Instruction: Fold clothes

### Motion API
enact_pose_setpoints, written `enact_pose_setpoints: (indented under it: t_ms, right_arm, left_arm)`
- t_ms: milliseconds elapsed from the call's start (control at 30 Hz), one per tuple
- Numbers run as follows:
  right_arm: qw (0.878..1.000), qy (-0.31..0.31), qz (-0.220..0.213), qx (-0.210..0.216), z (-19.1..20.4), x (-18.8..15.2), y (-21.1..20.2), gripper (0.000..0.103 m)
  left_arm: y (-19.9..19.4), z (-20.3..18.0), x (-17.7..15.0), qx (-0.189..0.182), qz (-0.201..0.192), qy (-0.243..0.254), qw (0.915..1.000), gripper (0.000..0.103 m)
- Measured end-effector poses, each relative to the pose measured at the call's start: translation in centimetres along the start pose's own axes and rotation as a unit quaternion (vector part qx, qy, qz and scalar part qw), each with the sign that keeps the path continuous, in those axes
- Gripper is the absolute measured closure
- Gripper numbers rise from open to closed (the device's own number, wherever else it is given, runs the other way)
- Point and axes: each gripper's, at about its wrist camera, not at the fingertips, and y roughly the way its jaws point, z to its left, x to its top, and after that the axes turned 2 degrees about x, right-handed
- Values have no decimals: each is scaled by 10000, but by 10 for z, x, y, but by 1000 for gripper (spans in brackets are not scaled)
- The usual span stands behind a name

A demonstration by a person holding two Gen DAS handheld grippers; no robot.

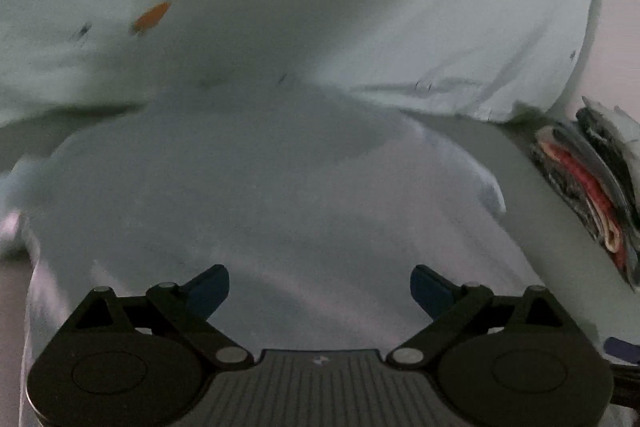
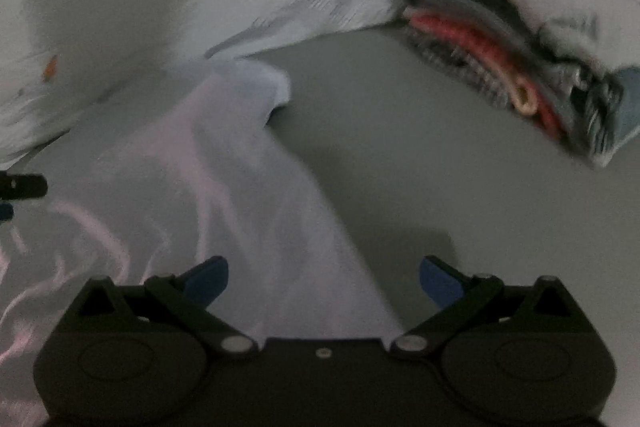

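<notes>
Left claw [image 1: 320, 293] and right claw [image 2: 323, 283] gape wide above white garment [image 1: 280, 195].

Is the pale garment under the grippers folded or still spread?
Spread: the pale garment lies loose and wrinkled on the grey table, not squared.

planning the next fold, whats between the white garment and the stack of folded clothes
Only bare grey surface lies between the white garment and the folded stack. The right wrist view shows it best; both views are blurred.
</notes>
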Motion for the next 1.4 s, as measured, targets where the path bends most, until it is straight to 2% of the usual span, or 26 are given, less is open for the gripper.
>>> enact_pose_setpoints:
  t_ms: [67,167,300,333,400,600,733,967,1000,1033,1067,1100,1133,1233,1400]
  right_arm:
    - [9999,-12,-68,-73,-1,12,13,0]
    - [9997,-108,-96,-187,-3,30,34,0]
    - [9994,83,-137,-292,-13,52,60,0]
    - [9992,135,-171,-331,-17,57,66,0]
    - [9993,96,-196,-319,-23,66,77,0]
    - [9994,-330,-50,120,-33,91,107,0]
    - [9964,-467,332,622,-28,110,133,4]
    - [9897,-882,331,1074,-19,133,157,26]
    - [9889,-979,327,1072,-18,136,160,33]
    - [9879,-1109,330,1037,-18,138,163,47]
    - [9857,-1220,370,1099,-18,141,164,55]
    - [9832,-1326,417,1182,-17,145,165,84]
    - [9805,-1432,464,1264,-17,148,166,100]
    - [9746,-1909,176,1153,-11,160,154,100]
    - [9680,-2445,-456,345,-14,192,148,100]
  left_arm:
    - [23,-1,7,55,-147,57,9999,5]
    - [56,0,9,72,-136,95,9998,5]
    - [89,0,-9,348,65,307,9989,4]
    - [95,1,-16,427,92,377,9983,0]
    - [93,4,-26,429,-148,343,9984,0]
    - [90,-2,-29,570,-210,307,9977,0]
    - [91,-6,-30,604,-215,295,9975,0]
    - [93,-5,-29,596,-210,278,9976,0]
    - [93,-5,-29,588,-209,270,9977,0]
    - [93,-4,-29,580,-203,274,9977,0]
    - [93,-4,-28,577,-201,275,9977,0]
    - [93,-4,-28,576,-201,275,9978,0]
    - [93,-4,-28,575,-201,273,9978,0]
    - [94,-3,-28,569,-202,267,9978,0]
    - [94,-3,-28,564,-204,265,9978,0]
